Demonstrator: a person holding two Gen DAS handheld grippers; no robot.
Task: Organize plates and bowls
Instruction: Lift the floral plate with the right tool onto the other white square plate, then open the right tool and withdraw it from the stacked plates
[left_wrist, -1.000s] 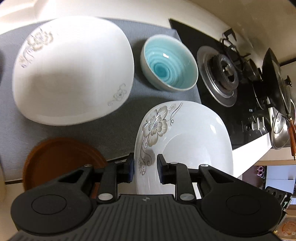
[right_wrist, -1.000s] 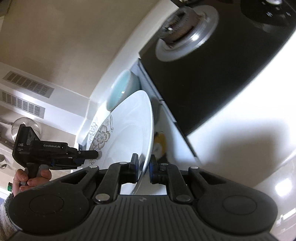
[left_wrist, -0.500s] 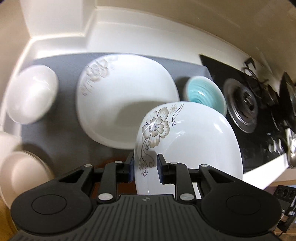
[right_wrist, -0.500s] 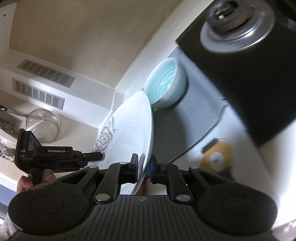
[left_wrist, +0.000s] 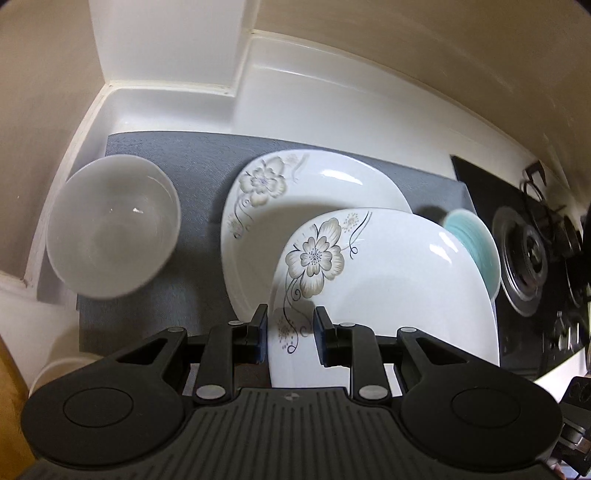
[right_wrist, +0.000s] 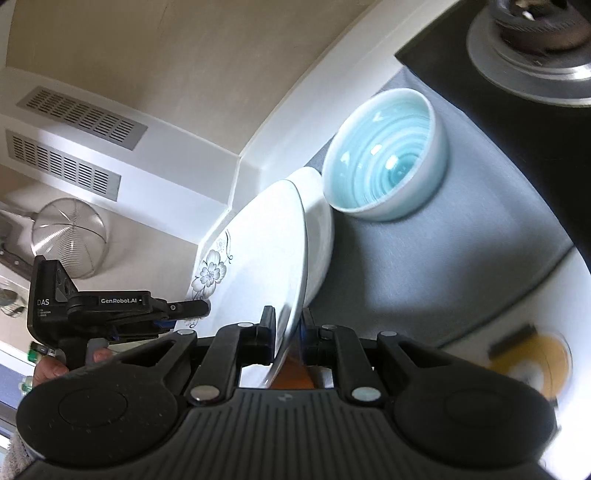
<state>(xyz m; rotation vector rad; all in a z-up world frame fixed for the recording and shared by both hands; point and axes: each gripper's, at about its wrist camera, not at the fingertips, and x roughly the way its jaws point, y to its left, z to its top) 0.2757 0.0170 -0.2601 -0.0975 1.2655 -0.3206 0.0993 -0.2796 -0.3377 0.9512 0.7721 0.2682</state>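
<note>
**Two-Gripper Plate Carry: Hazards Above the Stack**

You hold one flowered plate (left_wrist: 388, 295) between both tools; the left gripper (left_wrist: 290, 332) straddles its decorated rim with the jaws only slightly apart, clamped on that rim; the right gripper (right_wrist: 288, 332) has its jaws nearly together, pinching the thin opposite edge. The carried plate hangs tilted, partly over the matching plate (left_wrist: 314, 192) that lies on the grey mat (left_wrist: 192, 173).

Hazards, as judged from this position:

- The right grip covers very little of the rim; glazed ceramic is slick, so a sudden tilt may let the edge slide out of the pads.
- If your two hands drift apart or twist unequally, the plate may lever out of one grip and fall onto the lower plate; chipping is likely.
- The turquoise bowl (right_wrist: 388, 162) sits just beside the stack; a wide swing may strike it.
- The white bowl (left_wrist: 110, 229) stands on the other side; keep clear of it.
- Lower level and centred; an offset landing may leave the stack rocking.
</note>
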